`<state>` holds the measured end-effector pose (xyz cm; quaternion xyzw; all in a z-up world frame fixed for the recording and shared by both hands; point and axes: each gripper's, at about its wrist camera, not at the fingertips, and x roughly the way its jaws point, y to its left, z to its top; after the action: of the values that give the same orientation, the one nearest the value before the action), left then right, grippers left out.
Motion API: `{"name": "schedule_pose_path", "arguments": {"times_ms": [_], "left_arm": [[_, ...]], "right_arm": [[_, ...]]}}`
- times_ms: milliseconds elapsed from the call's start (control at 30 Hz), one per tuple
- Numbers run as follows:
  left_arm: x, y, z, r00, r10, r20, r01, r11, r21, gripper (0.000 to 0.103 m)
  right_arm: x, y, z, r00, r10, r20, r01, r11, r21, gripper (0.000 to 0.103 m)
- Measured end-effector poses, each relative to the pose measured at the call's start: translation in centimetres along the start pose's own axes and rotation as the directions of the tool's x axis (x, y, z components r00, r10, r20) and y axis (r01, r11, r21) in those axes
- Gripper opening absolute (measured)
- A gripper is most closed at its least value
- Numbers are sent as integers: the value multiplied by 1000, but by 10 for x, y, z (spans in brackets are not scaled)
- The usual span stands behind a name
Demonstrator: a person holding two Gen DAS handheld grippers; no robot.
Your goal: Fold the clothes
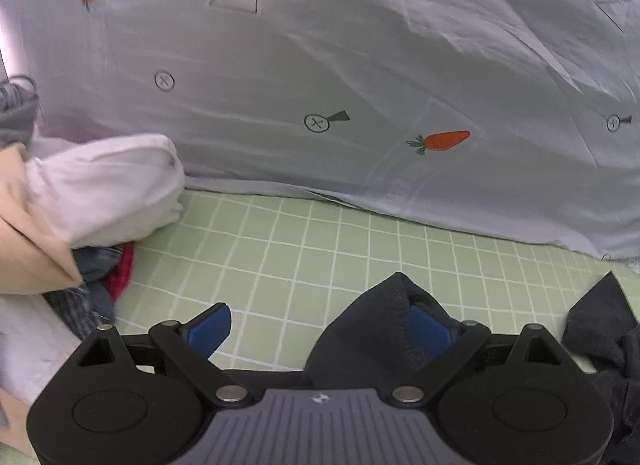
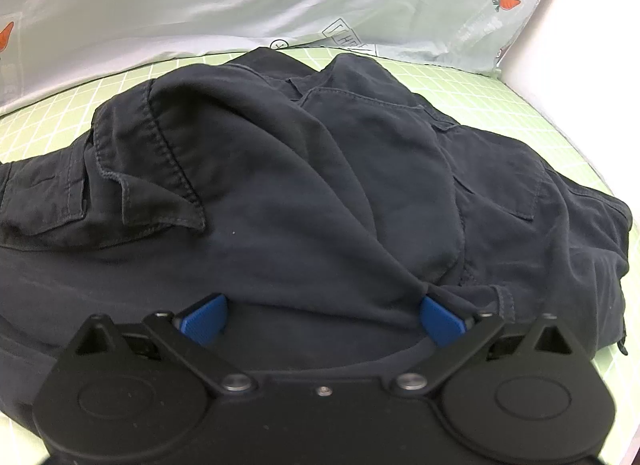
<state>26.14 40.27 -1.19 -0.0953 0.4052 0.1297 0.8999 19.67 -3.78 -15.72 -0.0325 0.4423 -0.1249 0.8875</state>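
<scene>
Right wrist view: dark cargo garment [image 2: 320, 169] sprawls lengthwise left-to-right; both tongs, left [image 1: 320, 335] and right [image 2: 322, 319], gape apart.

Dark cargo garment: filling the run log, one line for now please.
dark cargo garment unfolded on green grid sheet | left gripper open | right gripper open

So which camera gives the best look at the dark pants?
The right wrist view: the dark pants fill it, with pockets and seams clear. The left wrist view shows only a fold by the gripper finger and a scrap at the right edge.
</scene>
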Motion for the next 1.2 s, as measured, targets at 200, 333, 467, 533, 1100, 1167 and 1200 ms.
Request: {"name": "schedule_pose_path", "arguments": {"times_ms": [200,333,467,533,1100,1167,1200], "left_arm": [[-3,-11,-21,997,-45,-58,46,999,22,95],[-5,-33,-50,991,-96,-94,105,989,103,96],[7,-61,-87,990,-20,-140,57,961,271,96],[17,-69,-101,989,53,-136,-2,936,352,96],[53,14,16,854,484,189,-515,839,177,96],[55,19,6,888,445,115,-459,873,162,96],[57,21,-1,904,422,75,-429,890,157,96]], "right_arm": [[0,0,0,1000,3,4,-3,1000,-6,103],[0,0,-1,1000,4,7,-4,1000,-8,103],[-1,0,-1,1000,3,9,-3,1000,-10,103],[-1,0,-1,1000,5,8,-5,1000,-13,103],[0,4,0,1000,-8,14,8,1000,-1,103],[0,4,1,1000,-9,16,9,1000,0,103],[0,5,1,1000,-10,16,10,1000,0,103]]}}
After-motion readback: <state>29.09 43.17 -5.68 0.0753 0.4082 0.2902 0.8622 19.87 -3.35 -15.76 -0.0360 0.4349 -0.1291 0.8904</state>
